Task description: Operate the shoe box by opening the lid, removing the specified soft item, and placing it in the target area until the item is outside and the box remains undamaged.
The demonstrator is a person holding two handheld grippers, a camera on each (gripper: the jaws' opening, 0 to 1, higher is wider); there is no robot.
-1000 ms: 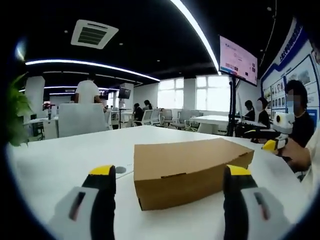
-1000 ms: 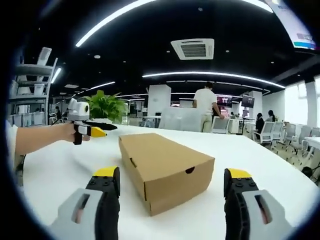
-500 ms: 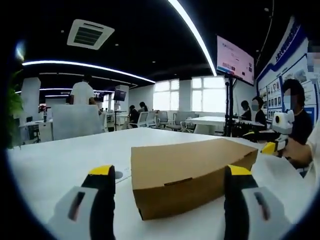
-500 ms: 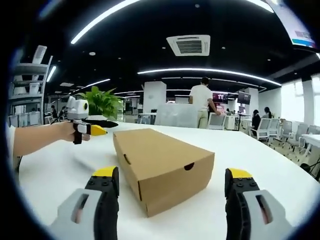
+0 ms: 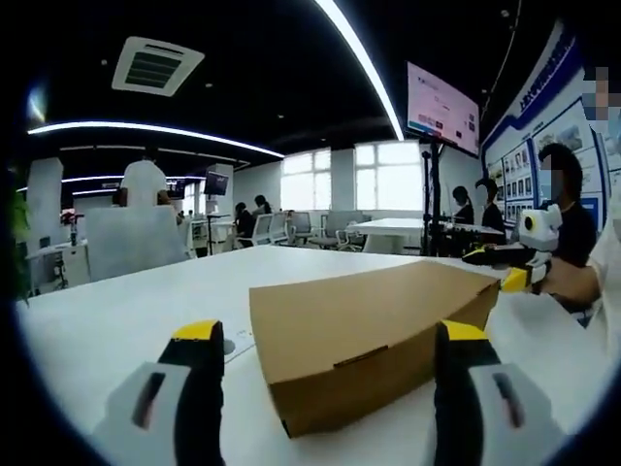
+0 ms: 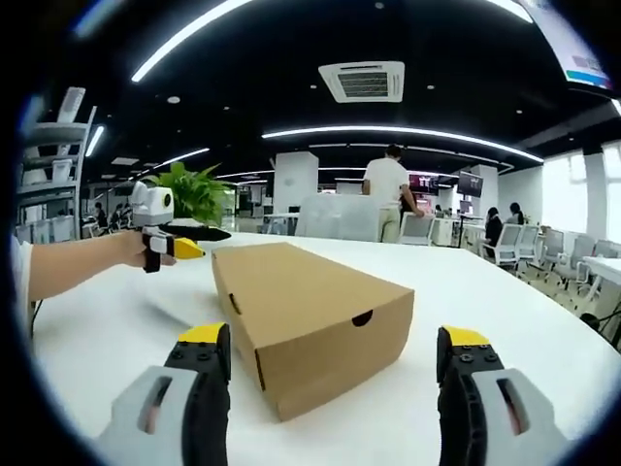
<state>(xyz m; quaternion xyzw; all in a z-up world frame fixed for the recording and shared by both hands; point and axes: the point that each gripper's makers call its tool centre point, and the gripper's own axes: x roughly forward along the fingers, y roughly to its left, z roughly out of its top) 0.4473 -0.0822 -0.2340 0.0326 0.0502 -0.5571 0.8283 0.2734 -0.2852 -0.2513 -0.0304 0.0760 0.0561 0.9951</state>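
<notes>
Table (image 6: 543,311), white and wide, carries one closed shoe box (image 6: 306,311), which now sits nearer and larger than a second ago: I have brought both tools in (lid not yet touched), so opening comes next. Two grippers: my left gripper (image 5: 325,374) and right gripper (image 6: 325,374) both hang with jaws spread, holding nothing, the box near between them.

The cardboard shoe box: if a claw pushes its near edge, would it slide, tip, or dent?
The shoe box sits low, wide and flat on the smooth white table, so it would probably slide, not tip. Its thin brown cardboard walls likely dent under hard pinching. The closed lid probably adds some stiffness.
</notes>
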